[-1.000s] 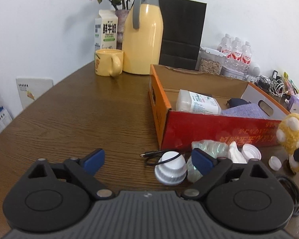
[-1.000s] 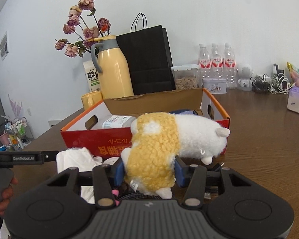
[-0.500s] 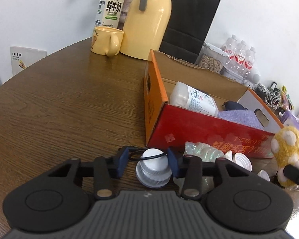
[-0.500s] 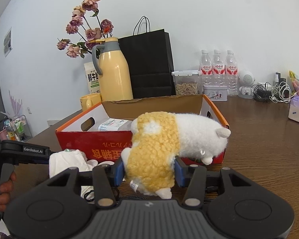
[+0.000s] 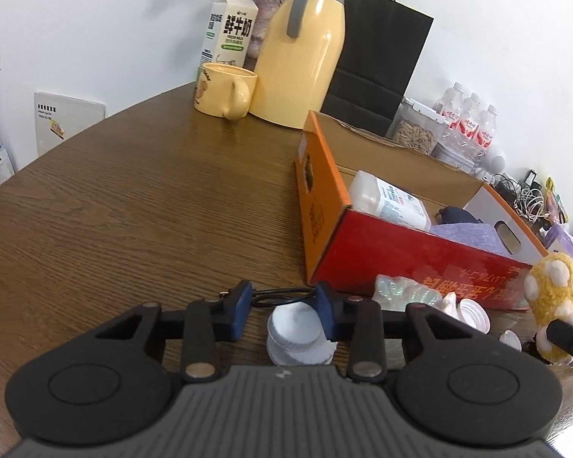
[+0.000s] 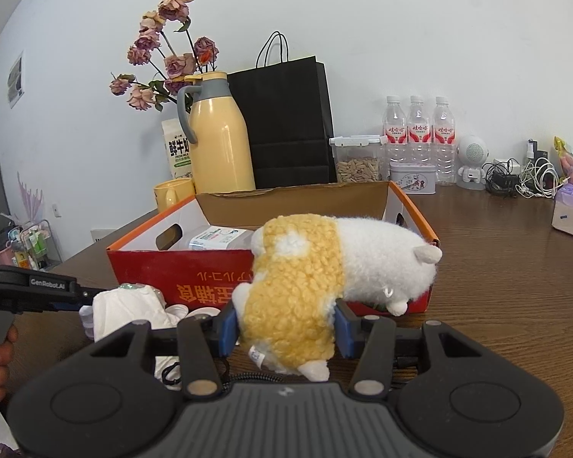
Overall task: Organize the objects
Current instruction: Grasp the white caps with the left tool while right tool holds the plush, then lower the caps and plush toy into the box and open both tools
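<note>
My right gripper [image 6: 284,328] is shut on a yellow-and-white plush toy [image 6: 324,267] and holds it in front of the red and orange cardboard box [image 6: 210,282]. The plush also shows at the right edge of the left wrist view [image 5: 557,301]. My left gripper [image 5: 284,307] is partly closed, with its right pad touching a white ribbed bottle cap [image 5: 298,332] and a gap on the left; the cap appears to hang below the pad. The box [image 5: 324,206] holds a white bottle [image 5: 389,200] and a purple cloth [image 5: 473,234].
In front of the box lie a black cable [image 5: 279,297], a crinkled plastic wrapper [image 5: 405,292] and small white caps [image 5: 473,315]. Behind stand a yellow mug [image 5: 225,91], yellow thermos [image 5: 305,49], milk carton [image 5: 233,30], black paper bag [image 5: 378,53], seed jar [image 6: 357,162] and water bottles [image 6: 420,133].
My left gripper closed from wide open around the white cap, then drifted left with the cap at its right pad. My right gripper rose a little with the plush.
</note>
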A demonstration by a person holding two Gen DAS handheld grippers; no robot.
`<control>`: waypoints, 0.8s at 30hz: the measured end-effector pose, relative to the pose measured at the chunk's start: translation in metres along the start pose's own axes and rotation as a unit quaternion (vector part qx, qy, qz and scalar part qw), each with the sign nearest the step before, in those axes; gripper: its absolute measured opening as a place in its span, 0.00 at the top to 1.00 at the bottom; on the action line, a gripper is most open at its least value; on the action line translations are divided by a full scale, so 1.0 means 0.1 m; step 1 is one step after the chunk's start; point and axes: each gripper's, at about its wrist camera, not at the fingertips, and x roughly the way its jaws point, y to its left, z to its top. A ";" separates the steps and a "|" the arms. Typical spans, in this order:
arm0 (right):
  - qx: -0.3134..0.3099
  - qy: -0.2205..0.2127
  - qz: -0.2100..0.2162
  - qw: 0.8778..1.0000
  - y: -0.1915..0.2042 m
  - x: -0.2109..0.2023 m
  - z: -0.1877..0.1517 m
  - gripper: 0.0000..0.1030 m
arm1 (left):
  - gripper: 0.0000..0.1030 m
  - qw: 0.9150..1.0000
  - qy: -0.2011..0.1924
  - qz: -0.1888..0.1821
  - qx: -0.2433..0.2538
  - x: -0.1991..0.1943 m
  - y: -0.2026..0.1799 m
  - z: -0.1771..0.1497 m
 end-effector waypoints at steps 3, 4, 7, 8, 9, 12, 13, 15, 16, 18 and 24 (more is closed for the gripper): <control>0.000 0.000 0.000 1.000 0.00 0.00 0.00 0.53 | 0.68 1.000 -0.006 0.002 0.003 -0.05 0.03 0.00; 0.000 0.000 0.000 1.000 0.00 0.00 0.00 0.53 | 0.70 1.000 -0.009 0.002 0.006 -0.06 0.04 0.00; -0.002 0.000 0.002 1.000 0.01 0.00 -0.01 0.53 | 0.71 1.000 -0.017 0.001 0.012 -0.10 0.05 0.01; -0.003 0.000 0.002 1.000 0.02 -0.01 -0.01 0.53 | 0.72 1.000 -0.018 0.001 0.013 -0.11 0.05 0.01; -0.003 0.000 0.002 1.000 0.03 -0.01 -0.01 0.53 | 0.72 1.000 -0.019 0.000 0.013 -0.12 0.05 0.01; -0.005 0.000 0.003 1.000 0.04 -0.03 -0.02 0.53 | 0.73 1.000 -0.025 -0.002 0.015 -0.15 0.05 0.01; -0.006 -0.001 0.004 1.000 0.04 -0.03 -0.02 0.53 | 0.73 0.999 -0.027 -0.003 0.016 -0.17 0.05 0.01; -0.008 -0.003 0.004 1.000 0.05 -0.05 0.00 0.53 | 0.73 0.999 -0.035 -0.004 0.020 -0.22 0.03 0.02; -0.009 -0.005 0.005 1.000 0.06 -0.05 0.00 0.53 | 0.73 0.999 -0.040 -0.005 0.023 -0.25 0.02 0.03; -0.014 -0.009 0.006 1.000 0.07 -0.07 0.02 0.53 | 0.73 0.998 -0.055 -0.008 0.032 -0.33 -0.02 0.05; -0.034 -0.025 0.009 0.999 0.10 -0.07 0.13 0.53 | 0.73 0.993 -0.099 -0.022 0.058 -0.48 -0.20 0.19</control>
